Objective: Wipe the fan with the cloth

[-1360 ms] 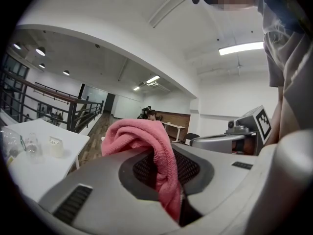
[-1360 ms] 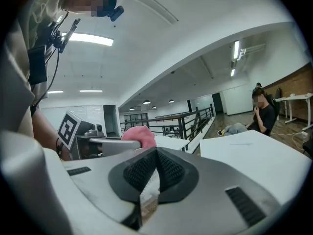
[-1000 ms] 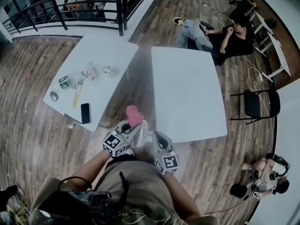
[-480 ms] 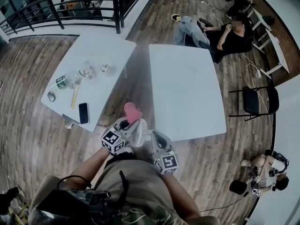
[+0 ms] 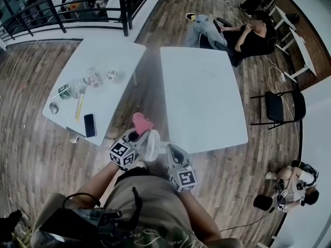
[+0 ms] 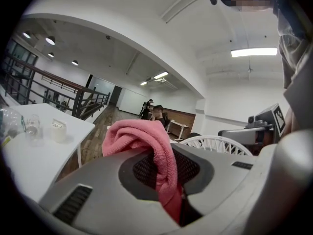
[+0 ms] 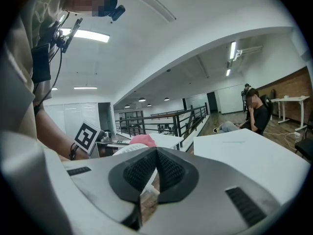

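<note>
Held in mid-air above the wooden floor (image 5: 31, 138), one white fan (image 5: 152, 145) stands on edge, its round face turned sideways toward the single pink cloth (image 5: 141, 122). The cloth is clamped in the barely parted left gripper (image 5: 136, 137). The right gripper (image 5: 168, 149), fully closed, pinches the fan's thin base.

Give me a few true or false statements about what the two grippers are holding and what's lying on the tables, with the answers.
The left gripper grips a pink cloth. True.
The fan stands on a table. False: the right gripper holds it up in the air.
A phone lies on the left table. True.
The right gripper's jaws stand wide apart. False: they are closed, gripping the fan.
</note>
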